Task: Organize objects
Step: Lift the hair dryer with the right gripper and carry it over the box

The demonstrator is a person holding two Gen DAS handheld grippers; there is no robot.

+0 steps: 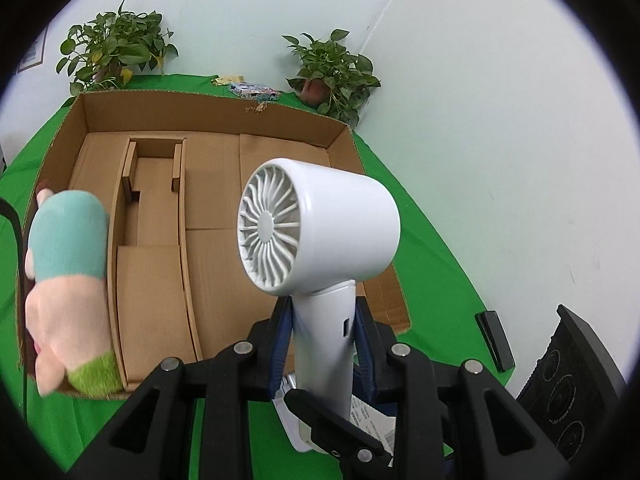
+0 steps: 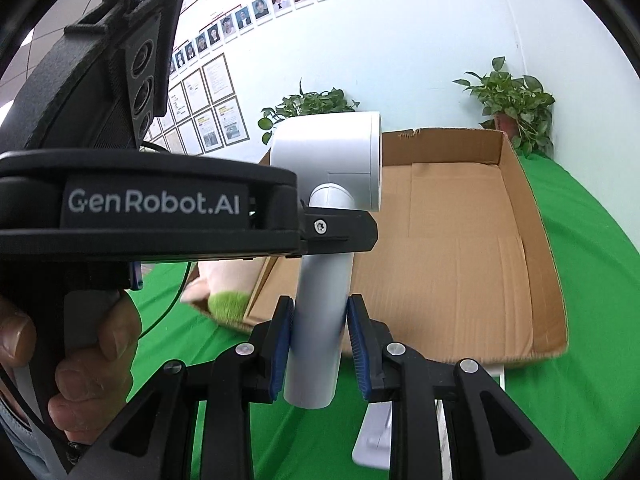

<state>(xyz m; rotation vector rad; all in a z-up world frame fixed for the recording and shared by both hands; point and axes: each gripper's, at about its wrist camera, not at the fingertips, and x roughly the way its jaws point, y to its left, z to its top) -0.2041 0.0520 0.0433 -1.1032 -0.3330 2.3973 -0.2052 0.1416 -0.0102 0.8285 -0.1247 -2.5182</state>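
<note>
Left gripper point(image 1: 322, 330) and right gripper point(image 2: 318, 334) are both clamping the white hair dryer point(image 1: 320, 224) by its handle, above the cardboard box's point(image 1: 208, 112) near edge.

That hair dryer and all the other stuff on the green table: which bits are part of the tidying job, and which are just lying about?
Part of the job:
- hair dryer, gripped by both the left gripper and the right gripper
- cardboard box
- plush toy in the box

Just lying about:
- two potted plants
- colourful packet
- black phone
</note>
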